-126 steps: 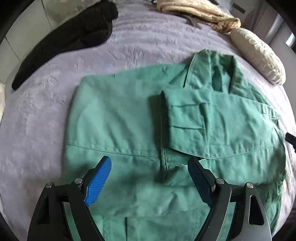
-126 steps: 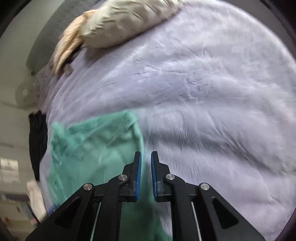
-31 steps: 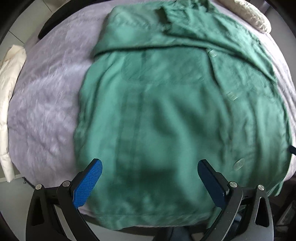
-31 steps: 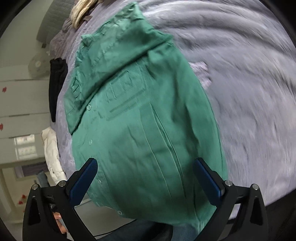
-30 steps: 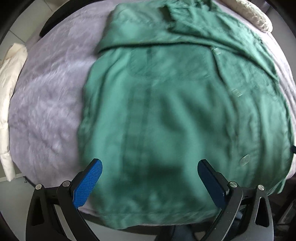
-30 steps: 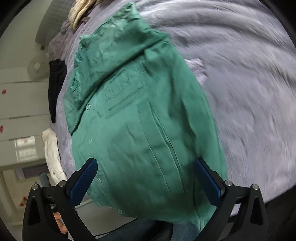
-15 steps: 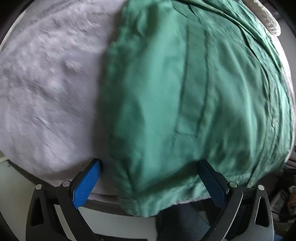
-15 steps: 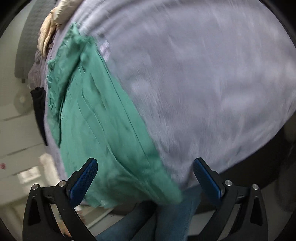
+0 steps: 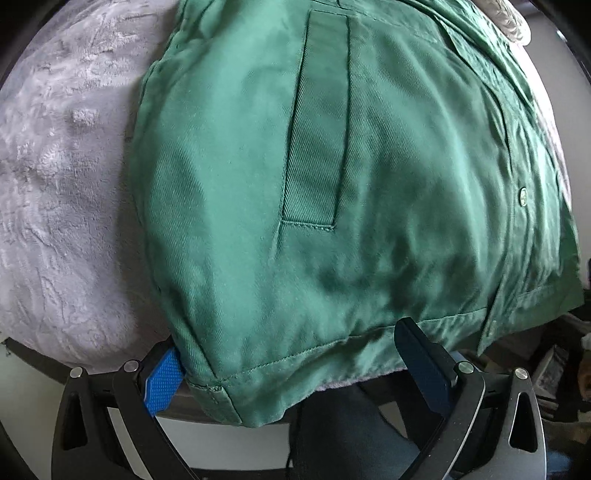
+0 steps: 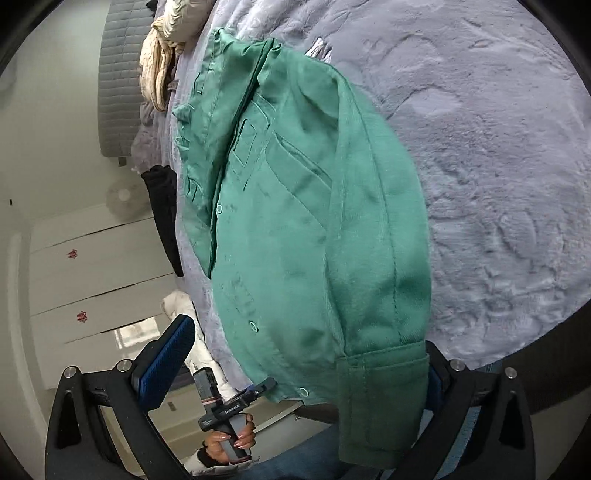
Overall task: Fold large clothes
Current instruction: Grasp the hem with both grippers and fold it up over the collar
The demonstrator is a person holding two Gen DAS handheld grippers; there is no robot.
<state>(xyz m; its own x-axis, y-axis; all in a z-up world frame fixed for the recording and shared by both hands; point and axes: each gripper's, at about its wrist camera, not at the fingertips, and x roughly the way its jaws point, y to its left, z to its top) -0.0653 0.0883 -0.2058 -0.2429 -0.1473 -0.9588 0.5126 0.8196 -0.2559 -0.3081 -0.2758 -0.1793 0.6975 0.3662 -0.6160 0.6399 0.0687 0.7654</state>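
A green jacket lies spread on the lavender plush blanket of a bed, buttons up, with its near hem hanging over the bed's edge. My left gripper is open at that edge, and the hem's left corner droops between its wide-apart fingers, unclamped. In the right wrist view the jacket runs away from me. Its right hem corner hangs between the open fingers of my right gripper and hides most of the right pad. A hand holds the left gripper at the hem's other end.
A black garment and a cream garment lie beyond the jacket near the grey headboard. A white padded item sits at the bed's left side. A pale pillow lies at the far right. The person's jeans are below the edge.
Both grippers have dropped back from over the jacket to its near hem at the bed's edge, and the hem corners now sit between their fingers. The right gripper, shut 4 s ago, is open.
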